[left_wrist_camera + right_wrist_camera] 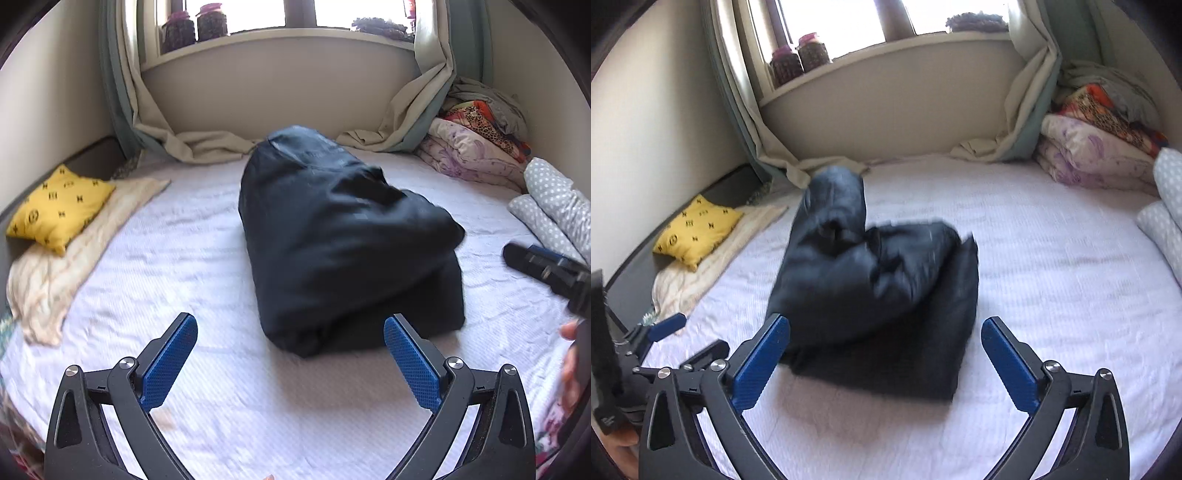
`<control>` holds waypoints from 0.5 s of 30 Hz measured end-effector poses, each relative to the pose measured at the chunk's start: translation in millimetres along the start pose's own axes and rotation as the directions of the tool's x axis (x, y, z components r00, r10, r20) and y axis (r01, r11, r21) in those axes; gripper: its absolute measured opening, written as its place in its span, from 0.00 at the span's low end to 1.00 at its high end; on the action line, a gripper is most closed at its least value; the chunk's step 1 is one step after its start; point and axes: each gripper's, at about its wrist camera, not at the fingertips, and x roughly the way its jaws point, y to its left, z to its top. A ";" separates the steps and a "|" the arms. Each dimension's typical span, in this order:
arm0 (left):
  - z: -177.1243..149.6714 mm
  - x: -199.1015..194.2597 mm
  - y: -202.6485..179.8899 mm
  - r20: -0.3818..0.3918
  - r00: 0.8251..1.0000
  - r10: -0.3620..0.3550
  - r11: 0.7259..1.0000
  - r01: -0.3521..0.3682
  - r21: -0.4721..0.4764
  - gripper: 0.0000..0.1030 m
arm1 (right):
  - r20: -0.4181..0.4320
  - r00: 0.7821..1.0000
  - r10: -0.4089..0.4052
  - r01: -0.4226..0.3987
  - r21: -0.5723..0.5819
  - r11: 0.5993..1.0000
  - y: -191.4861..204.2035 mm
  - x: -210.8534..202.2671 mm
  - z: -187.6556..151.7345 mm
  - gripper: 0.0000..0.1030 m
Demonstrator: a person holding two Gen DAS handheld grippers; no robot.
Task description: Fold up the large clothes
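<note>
A dark navy garment (340,236) lies folded into a thick bundle in the middle of the white bed (184,258). It also shows in the right wrist view (882,295), with a top layer folded over a flat lower layer. My left gripper (290,347) is open and empty, just short of the bundle's near edge. My right gripper (886,350) is open and empty, its jaws either side of the bundle's near edge, not touching it. The right gripper also shows at the right edge of the left wrist view (546,269), and the left gripper at the left edge of the right wrist view (657,343).
A yellow pillow (59,206) and a cream cloth (62,266) lie at the left of the bed. Folded bedding (476,147) and dotted pillows (554,206) are stacked at the right. Curtains (207,144) hang onto the bed under the window.
</note>
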 end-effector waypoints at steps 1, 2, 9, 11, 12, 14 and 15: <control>-4.8 -2.8 -1.6 -0.006 1.000 0.006 1.000 -0.006 -0.006 1.00 | -0.015 1.000 -0.012 0.012 -0.013 1.000 3.0 -1.4 -7.4 1.00; -8.9 -4.7 -3.7 -0.012 1.000 0.017 1.000 -0.017 -0.009 1.00 | -0.026 0.999 -0.027 0.027 -0.027 0.999 5.7 -2.2 -12.3 1.00; -34.6 -18.9 -12.5 0.010 0.998 0.064 0.998 -0.064 -0.010 1.00 | -0.067 0.988 -0.139 0.133 -0.093 0.987 22.6 -2.5 -51.3 1.00; -38.8 -20.7 -13.9 0.013 0.997 0.075 0.997 -0.075 0.001 1.00 | -0.074 0.985 -0.155 0.148 -0.095 0.984 25.2 -3.3 -58.7 1.00; -39.6 -22.0 -15.1 0.017 0.996 0.085 0.996 -0.085 0.005 1.00 | -0.077 0.983 -0.167 0.159 -0.097 0.983 26.1 -3.6 -62.5 1.00; -43.5 -24.2 -16.3 0.030 0.993 0.114 0.993 -0.115 0.010 1.00 | -0.082 0.983 -0.167 0.159 -0.094 0.983 26.9 -3.6 -68.6 1.00; -45.6 -24.3 -16.0 0.033 0.992 0.121 0.993 -0.122 0.006 1.00 | -0.089 0.983 -0.162 0.154 -0.088 0.984 26.6 -3.8 -71.1 1.00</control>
